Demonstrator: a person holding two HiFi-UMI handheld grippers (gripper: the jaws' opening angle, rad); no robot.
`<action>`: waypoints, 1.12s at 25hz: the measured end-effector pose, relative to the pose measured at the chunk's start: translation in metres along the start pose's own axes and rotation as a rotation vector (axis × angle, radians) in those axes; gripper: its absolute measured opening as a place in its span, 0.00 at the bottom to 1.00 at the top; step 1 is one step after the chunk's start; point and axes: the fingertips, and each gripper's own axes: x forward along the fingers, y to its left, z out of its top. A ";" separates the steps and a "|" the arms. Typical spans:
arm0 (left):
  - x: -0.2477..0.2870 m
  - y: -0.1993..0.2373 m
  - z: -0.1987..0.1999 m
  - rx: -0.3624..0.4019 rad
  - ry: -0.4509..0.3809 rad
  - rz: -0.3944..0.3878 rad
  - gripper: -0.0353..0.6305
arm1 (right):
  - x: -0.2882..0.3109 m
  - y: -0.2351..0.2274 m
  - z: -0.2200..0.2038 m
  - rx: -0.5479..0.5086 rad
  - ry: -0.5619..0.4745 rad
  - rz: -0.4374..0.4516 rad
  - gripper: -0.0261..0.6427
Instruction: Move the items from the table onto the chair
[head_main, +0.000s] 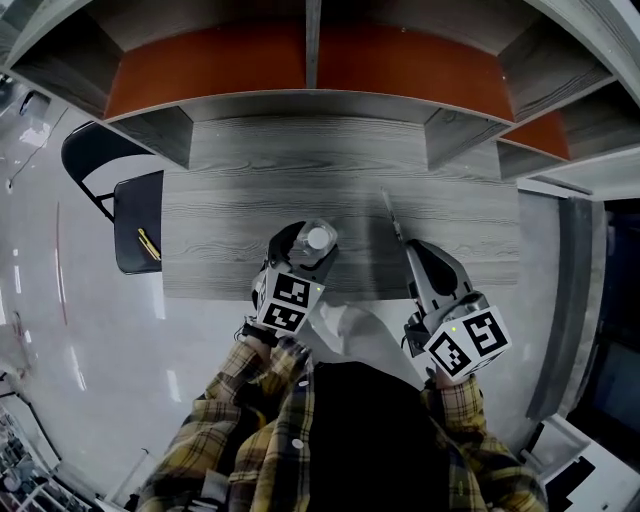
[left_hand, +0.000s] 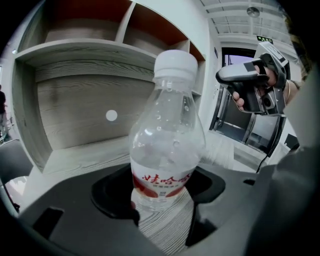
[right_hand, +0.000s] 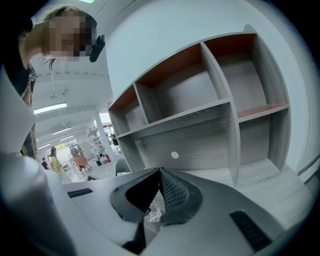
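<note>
Clear glossy plastic bottle (left_hand: 167, 150) stands on matt grey wood-grain table (head_main: 250, 190).

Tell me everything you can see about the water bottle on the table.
The water bottle is small, of clear plastic, with a white screw cap and a red and white label around its lower body. The cap is on. It stands upright on the grey wood-grain table, toward the front edge, between the two jaws of the left claw. Whether the pads already press on it I cannot tell.
</note>
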 end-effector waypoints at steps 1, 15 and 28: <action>-0.002 0.001 0.000 -0.009 -0.001 0.005 0.50 | 0.001 0.001 0.001 -0.004 -0.001 0.008 0.07; -0.125 0.086 0.004 -0.244 -0.121 0.290 0.50 | 0.062 0.087 -0.008 -0.075 0.078 0.268 0.07; -0.295 0.273 -0.064 -0.425 -0.204 0.617 0.50 | 0.176 0.257 -0.057 -0.118 0.211 0.519 0.07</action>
